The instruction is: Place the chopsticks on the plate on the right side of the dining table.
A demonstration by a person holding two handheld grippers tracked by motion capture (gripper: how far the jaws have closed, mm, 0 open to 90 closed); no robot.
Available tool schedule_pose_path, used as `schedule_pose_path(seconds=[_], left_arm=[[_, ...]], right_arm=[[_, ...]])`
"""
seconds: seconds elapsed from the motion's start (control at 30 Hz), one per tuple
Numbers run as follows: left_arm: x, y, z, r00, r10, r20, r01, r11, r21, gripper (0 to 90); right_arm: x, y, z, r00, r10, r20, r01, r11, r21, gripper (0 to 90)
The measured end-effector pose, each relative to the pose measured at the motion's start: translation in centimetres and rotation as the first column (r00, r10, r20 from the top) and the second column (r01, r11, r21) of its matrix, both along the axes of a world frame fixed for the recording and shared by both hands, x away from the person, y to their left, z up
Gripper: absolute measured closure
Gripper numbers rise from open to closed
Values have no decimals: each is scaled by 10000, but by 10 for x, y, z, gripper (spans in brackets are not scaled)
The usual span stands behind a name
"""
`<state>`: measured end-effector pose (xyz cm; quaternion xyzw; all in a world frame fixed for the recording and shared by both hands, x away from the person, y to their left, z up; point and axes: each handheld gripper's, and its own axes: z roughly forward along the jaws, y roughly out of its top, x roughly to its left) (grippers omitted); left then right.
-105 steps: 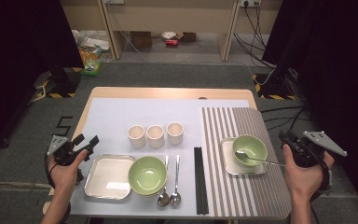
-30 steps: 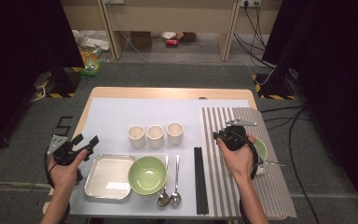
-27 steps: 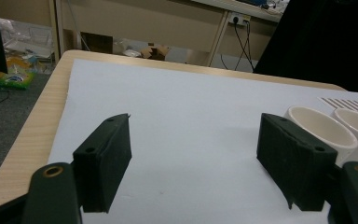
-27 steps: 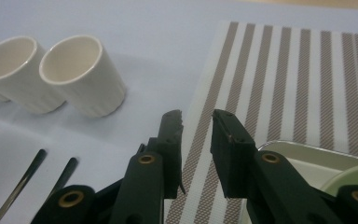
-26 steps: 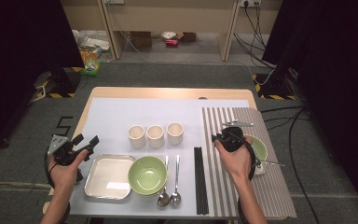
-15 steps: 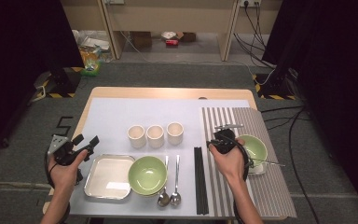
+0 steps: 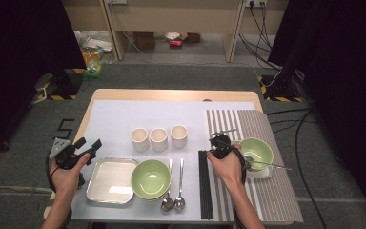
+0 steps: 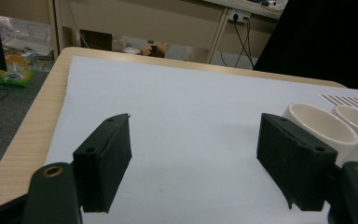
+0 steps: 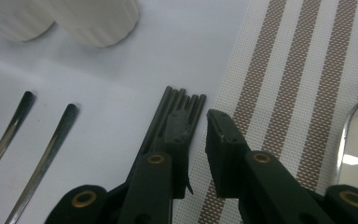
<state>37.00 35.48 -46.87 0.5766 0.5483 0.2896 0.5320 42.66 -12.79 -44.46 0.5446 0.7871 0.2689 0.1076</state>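
Note:
A bundle of black chopsticks lies on the white mat beside the striped placemat. My right gripper is low over their far ends. Its jaws have just been closing and stand narrow but apart. The left jaw covers the bundle, the right one sits at the placemat's edge, and the outermost stick runs into the gap. I see no pad pressing on it. My left gripper is held open at the table's left edge, with bare white mat between its jaws.
Three cream cups stand mid-table. A green bowl sits beside a metal tray, and two spoons lie left of the chopsticks. Another green bowl with a utensil rests on a small tray on the placemat.
My right hand has come from the bowl on the placemat leftward and down to the chopsticks' far ends, its jaws narrowing. The left hand has stayed put.

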Motion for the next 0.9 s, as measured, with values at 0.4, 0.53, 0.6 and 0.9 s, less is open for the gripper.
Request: schedule_pose_path(seconds=[0.4,0.53,0.6,0.9], left_arm=[[0,0,0,10000,-8,1,8,10000,-14,252],[0,-1,0,10000,1,-1,-1,10000,-8,252],[0,-1,0,10000,-21,16,21,10000,-20,252],[0,0,0,10000,-38,13,38,10000,-19,252]], right_arm=[[3,8,-10,9989,130,-448,-154,9984,-544,818],[3,10,-10,9989,170,-437,-198,9977,-646,819],[3,11,-10,9987,196,-464,-231,9967,-775,818],[2,13,-12,9983,108,-578,-167,9945,-1030,835]])
